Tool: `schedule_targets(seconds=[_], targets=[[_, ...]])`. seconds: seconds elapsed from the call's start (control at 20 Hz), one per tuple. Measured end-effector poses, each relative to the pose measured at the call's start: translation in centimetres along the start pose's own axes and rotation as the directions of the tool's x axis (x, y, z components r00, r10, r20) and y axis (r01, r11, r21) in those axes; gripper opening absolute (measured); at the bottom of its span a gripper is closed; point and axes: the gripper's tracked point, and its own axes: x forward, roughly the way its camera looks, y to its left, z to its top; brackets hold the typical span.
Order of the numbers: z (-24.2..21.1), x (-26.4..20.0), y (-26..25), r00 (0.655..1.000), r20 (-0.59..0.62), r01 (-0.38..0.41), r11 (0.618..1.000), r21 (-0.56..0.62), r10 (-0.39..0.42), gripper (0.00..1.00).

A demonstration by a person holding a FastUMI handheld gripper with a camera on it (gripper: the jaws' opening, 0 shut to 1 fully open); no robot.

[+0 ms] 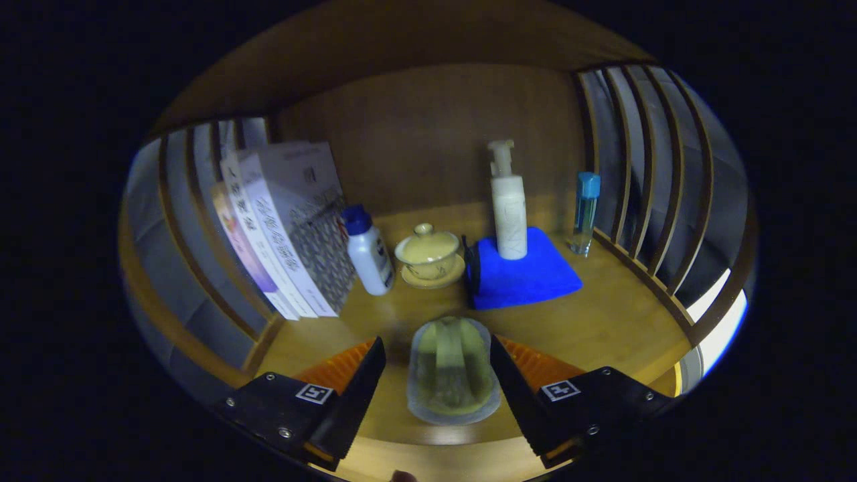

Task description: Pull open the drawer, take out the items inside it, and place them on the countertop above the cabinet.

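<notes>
The gripper [438,375] is held over the front edge of the wooden countertop [602,321]. Its two fingers are spread apart. Between them lies a clear plastic box [454,371] with something pale yellow-green inside. The box rests flat on the countertop, close to the front edge. The left finger looks a little way off the box, and the right finger is right up against its side, so it is hard to tell if that one touches. The fingers do not both press on the box.

Beyond the fingers, more things stand farther back on the countertop. At the left side, a few books [288,227] stand upright and lean against the wooden slats [181,241]. Just beside the books is a small white bottle with a blue cap [367,251], tilted a bit. Next to it sits a yellow lidded teacup on a saucer [428,256]. Right of the cup lies a folded blue cloth [525,274]. A tall white pump bottle [507,207] stands upright on the back part of the cloth. Near the right side, by more slats, stands a thin clear bottle with a light blue cap [586,211]. A wooden wall [415,134] closes the back.
</notes>
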Motion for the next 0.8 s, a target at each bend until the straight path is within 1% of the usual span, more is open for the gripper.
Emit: schedule_targets(seconds=[0.1,0.2,0.3,0.4,0.6,0.7,0.8], targets=[[1.2,-3.2,0.6,0.997,0.081,-0.001,0.998,-0.056,0.006,0.96],[2.2,-6.7,1.9,0.986,0.163,-0.005,0.994,-0.110,0.023,0.96],[2.8,-10.3,3.6,0.970,0.236,-0.022,0.989,-0.149,0.057,0.96],[2.9,-14.2,4.9,0.946,0.312,-0.036,0.984,-0.173,0.089,0.96],[0.9,-21.0,6.4,0.904,0.404,-0.073,0.982,-0.175,0.139,0.96],[-1.1,-23.8,6.2,0.894,0.422,-0.083,0.980,-0.179,0.153,0.96],[-3.7,-25.7,5.5,0.892,0.427,-0.080,0.981,-0.177,0.150,0.96]])
